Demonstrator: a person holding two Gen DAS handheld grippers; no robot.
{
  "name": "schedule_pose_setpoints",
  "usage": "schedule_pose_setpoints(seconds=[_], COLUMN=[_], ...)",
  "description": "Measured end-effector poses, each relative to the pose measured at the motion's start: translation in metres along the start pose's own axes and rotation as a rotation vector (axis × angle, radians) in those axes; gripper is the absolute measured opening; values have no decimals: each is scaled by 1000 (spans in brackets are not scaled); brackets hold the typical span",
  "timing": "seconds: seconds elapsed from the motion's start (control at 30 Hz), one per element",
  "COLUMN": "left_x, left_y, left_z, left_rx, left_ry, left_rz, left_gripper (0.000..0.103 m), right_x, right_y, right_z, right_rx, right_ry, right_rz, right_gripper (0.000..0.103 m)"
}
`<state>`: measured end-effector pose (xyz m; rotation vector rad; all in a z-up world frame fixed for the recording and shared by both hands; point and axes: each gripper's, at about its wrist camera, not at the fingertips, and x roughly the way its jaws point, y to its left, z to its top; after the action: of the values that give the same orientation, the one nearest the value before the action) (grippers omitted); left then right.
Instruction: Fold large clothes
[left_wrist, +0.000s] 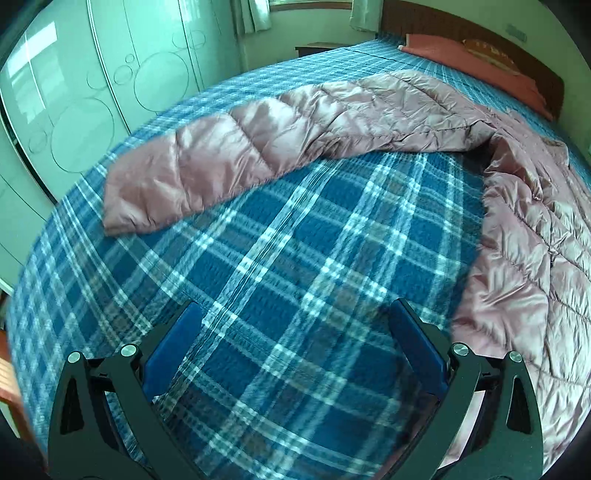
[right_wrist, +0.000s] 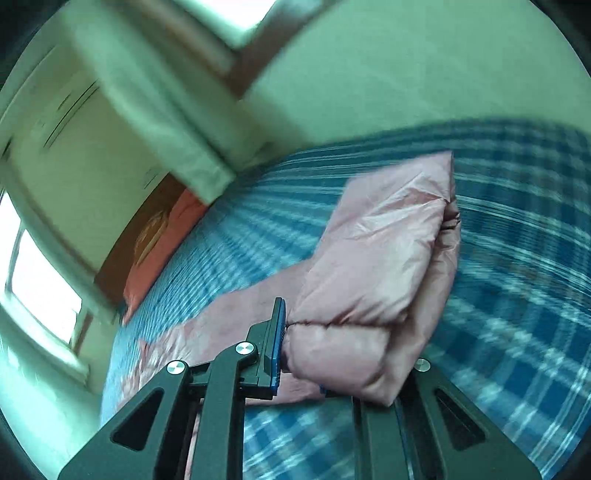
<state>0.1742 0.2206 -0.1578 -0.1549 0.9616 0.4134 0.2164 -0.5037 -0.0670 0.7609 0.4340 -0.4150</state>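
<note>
A large pink quilted down jacket lies spread on a bed with a blue plaid cover. One sleeve stretches left across the cover, and the body bunches along the right side. My left gripper hovers open over bare plaid, nothing between its blue pads, with the jacket's edge just to its right. In the right wrist view my right gripper is shut on a puffy fold of the jacket, which lifts off the bed and drapes over the right finger. The left blue pad presses the fabric.
A red pillow and wooden headboard stand at the bed's far end. Pale green wardrobe doors run along the left side. Curtains and a window show behind the bed in the blurred right wrist view.
</note>
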Motion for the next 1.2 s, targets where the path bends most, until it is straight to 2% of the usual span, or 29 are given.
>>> schedule_pose_setpoints(seconds=[0.1, 0.27, 0.33, 0.53, 0.7, 0.8, 1.07, 1.17, 1.2], left_x=[2, 7, 7, 6, 5, 5, 5, 5, 5], left_y=[-3, -1, -1, 4, 3, 3, 3, 3, 3], left_z=[0, -2, -1, -12, -16, -18, -17, -17, -17], left_rx=[22, 3, -2, -8, -2, -4, -4, -5, -4], left_ry=[-23, -39, -50, -76, -89, -93, -93, -93, -93], left_rz=[12, -9, -16, -17, -5, -8, -7, -6, -6], left_gripper=[101, 101, 101, 101, 101, 101, 101, 101, 101], right_x=[13, 50, 67, 109, 137, 131, 128, 127, 124], right_y=[52, 147, 189, 278, 323, 336, 356, 361, 362], right_z=[-11, -45, -66, -134, -184, -223, -287, -301, -302], right_rx=[-98, -229, -285, -410, -494, -525, -634, -678, -687], right_ry=[29, 113, 154, 281, 369, 420, 553, 591, 602], right_rz=[46, 138, 175, 247, 277, 298, 331, 342, 354], right_gripper=[14, 14, 14, 14, 14, 14, 14, 19, 25])
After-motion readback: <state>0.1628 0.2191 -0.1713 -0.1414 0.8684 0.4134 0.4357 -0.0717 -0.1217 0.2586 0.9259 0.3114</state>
